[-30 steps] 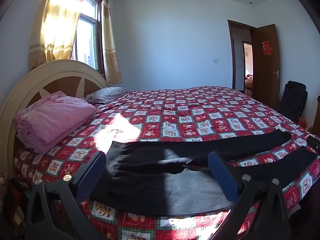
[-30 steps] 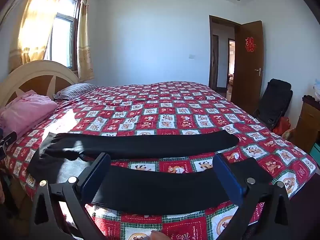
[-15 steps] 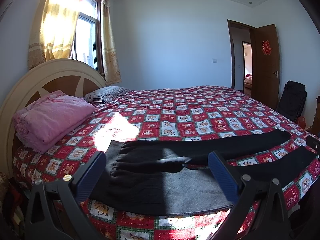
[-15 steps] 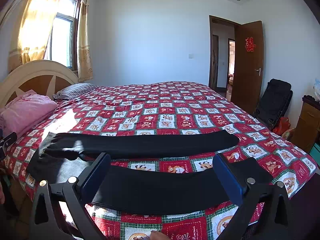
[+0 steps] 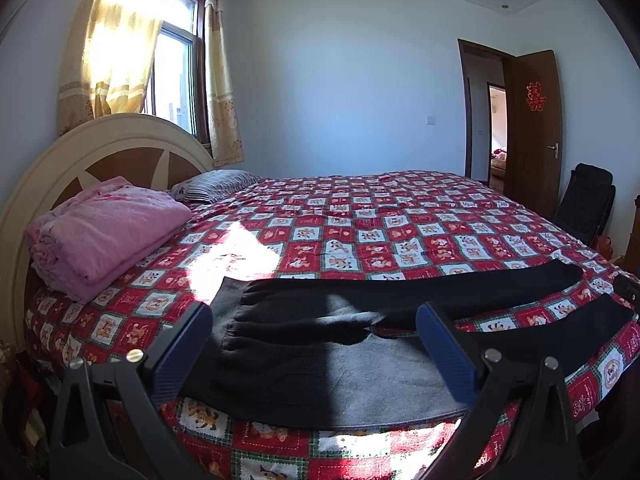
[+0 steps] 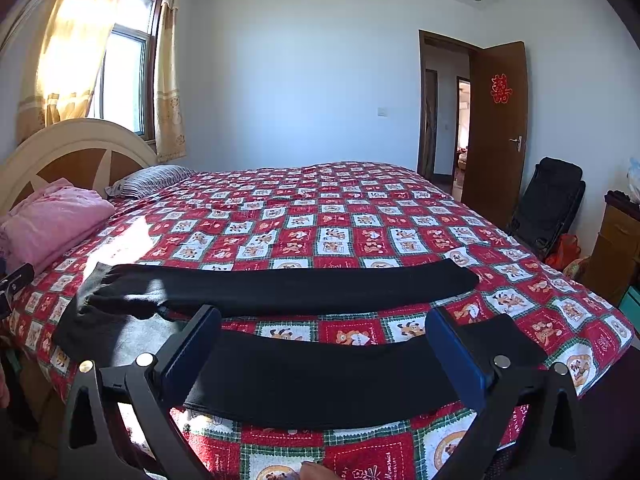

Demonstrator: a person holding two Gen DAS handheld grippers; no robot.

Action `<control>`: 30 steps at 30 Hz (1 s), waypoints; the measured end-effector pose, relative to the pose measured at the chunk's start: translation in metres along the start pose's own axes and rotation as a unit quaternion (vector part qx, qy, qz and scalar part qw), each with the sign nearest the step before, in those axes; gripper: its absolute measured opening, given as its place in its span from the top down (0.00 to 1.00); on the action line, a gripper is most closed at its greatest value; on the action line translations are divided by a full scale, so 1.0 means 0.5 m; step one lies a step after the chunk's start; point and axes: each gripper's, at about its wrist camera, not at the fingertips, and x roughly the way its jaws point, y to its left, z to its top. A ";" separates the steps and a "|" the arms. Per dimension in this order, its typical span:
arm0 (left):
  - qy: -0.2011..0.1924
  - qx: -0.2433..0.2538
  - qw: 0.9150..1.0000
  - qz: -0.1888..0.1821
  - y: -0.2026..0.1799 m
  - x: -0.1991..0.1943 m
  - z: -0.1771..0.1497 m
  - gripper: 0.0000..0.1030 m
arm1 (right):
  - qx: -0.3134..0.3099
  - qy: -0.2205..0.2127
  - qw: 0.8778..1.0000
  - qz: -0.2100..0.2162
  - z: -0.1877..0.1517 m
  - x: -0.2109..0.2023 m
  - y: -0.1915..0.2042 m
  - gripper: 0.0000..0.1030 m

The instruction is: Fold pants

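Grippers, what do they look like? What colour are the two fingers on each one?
Both look alike. The left gripper and the right gripper each have two flat fingers with dark blue ribbed pads, set on black angular plastic frames with triangular cut-outs. Small round silver screws hold the fingers on. No cables or markings show.

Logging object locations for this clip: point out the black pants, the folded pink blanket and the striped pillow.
black pants [image 6: 320,384], right wrist view, middle of the near leg.
pink blanket [image 5: 108,228], left wrist view, top of the folded stack.
striped pillow [image 5: 216,185], left wrist view, its middle.
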 end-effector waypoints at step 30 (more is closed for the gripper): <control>0.004 -0.002 1.000 0.000 0.010 0.006 -0.002 0.00 | -0.002 0.003 1.000 0.000 -0.009 0.002 0.006 0.01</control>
